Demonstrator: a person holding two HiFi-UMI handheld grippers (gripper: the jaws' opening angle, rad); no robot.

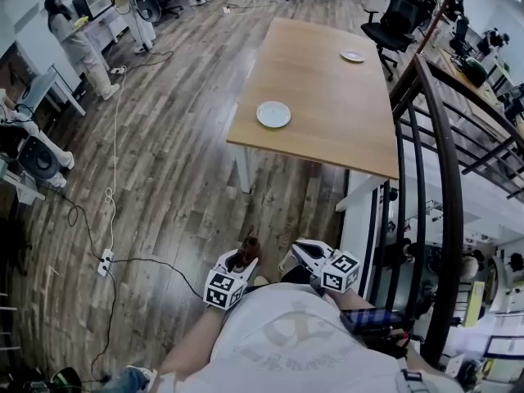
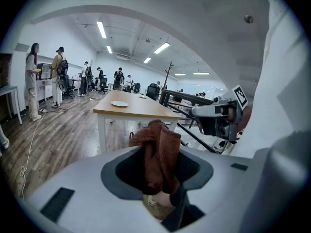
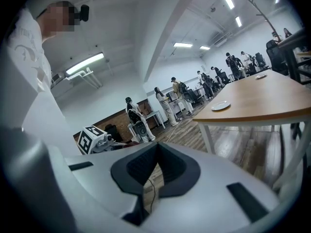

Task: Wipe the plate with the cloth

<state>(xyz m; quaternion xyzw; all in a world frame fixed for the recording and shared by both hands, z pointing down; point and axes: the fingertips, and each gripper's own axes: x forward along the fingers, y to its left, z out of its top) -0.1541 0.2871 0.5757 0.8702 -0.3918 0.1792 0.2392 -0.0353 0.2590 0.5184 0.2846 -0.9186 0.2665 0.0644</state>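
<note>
Far off to the left of the table [image 1: 327, 113], a person [image 1: 78, 43] in light clothes stands at a desk. On that same side a white cable [image 1: 113, 162] trails across the wooden floor [image 1: 180, 178].

Short of the table's near edge and well apart from it, the left gripper [image 1: 244, 259] is held low, close in front of the wearer's white shirt [image 1: 286, 342]. Its jaws are clamped on the cloth [image 1: 248, 246] - a rust-brown rag bunched upright between the pads, its crumpled top standing out beyond them. Cloth and table do not touch.

On the table, near its near left corner, lies the plate [image 1: 273, 114], white and round, flat on the bare wood. A second plate [image 1: 353, 56] lies toward the table's far right side, well apart from the first.

Also short of the table's near edge, just beside the left gripper, is the right gripper [image 1: 299, 248]. Its jaws are pressed together with nothing between them - the dark pads meet along a single line, and only floor shows beyond. Its marker cube sits at its right end, near the shirt.

Along the table's right side runs a dark metal railing [image 1: 434, 137], curving down past the table's near right corner.
</note>
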